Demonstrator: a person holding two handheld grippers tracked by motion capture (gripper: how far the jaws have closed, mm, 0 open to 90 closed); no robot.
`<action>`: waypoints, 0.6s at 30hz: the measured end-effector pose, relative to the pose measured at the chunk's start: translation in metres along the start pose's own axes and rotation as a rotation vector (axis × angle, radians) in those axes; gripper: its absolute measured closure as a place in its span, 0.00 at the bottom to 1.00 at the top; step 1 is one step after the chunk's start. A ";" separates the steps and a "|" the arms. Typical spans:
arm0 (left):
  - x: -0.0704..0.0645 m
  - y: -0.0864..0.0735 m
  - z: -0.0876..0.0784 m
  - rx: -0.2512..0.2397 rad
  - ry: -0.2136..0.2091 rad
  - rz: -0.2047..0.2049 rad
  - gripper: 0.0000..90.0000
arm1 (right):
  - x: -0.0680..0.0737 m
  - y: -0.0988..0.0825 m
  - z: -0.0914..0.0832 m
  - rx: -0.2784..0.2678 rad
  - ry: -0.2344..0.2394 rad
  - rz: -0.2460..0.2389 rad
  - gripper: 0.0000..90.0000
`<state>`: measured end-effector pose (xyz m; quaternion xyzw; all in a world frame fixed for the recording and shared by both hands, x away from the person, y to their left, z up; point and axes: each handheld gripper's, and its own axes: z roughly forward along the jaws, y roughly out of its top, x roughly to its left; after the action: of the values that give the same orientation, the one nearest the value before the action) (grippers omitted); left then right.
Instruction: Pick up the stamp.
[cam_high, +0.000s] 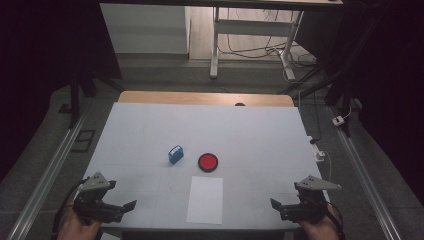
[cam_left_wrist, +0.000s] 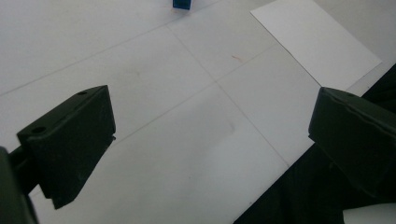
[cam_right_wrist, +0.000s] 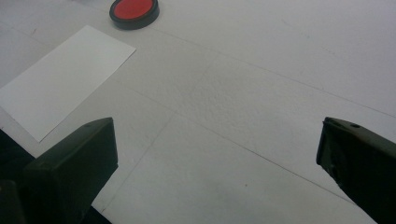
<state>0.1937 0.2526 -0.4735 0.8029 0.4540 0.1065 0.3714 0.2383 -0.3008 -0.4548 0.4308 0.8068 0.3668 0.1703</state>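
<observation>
A small blue block (cam_high: 175, 154) with a white label stands near the table's middle, its lower edge showing at the top of the left gripper view (cam_left_wrist: 181, 4). Just right of it lies a round red disc in a black rim (cam_high: 207, 162) (cam_right_wrist: 134, 11). A white sheet of paper (cam_high: 205, 199) (cam_left_wrist: 315, 42) (cam_right_wrist: 60, 79) lies in front of the disc, near the front edge. My left gripper (cam_high: 127, 206) (cam_left_wrist: 210, 135) rests open at the front left corner. My right gripper (cam_high: 276, 205) (cam_right_wrist: 217, 158) rests open at the front right. Nothing sits between either pair of jaws.
The white table (cam_high: 150, 130) has a wooden strip (cam_high: 205, 98) along its far edge. Beyond it stand a white desk frame (cam_high: 250, 30) and cables on the floor. Metal rails (cam_high: 45, 175) run along both sides of the table.
</observation>
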 end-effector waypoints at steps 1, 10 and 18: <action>-0.001 0.001 0.001 0.000 0.002 0.003 0.01 | 0.000 0.000 0.000 0.000 0.000 0.000 0.00; 0.002 0.006 0.010 0.004 -0.003 0.011 0.00 | 0.001 0.000 0.000 0.000 0.002 -0.001 0.00; 0.008 0.012 0.017 -0.025 -0.024 0.025 0.00 | 0.001 0.000 0.001 0.002 0.001 -0.003 0.00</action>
<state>0.2148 0.2466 -0.4789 0.8051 0.4382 0.1071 0.3852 0.2381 -0.2998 -0.4551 0.4293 0.8079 0.3661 0.1700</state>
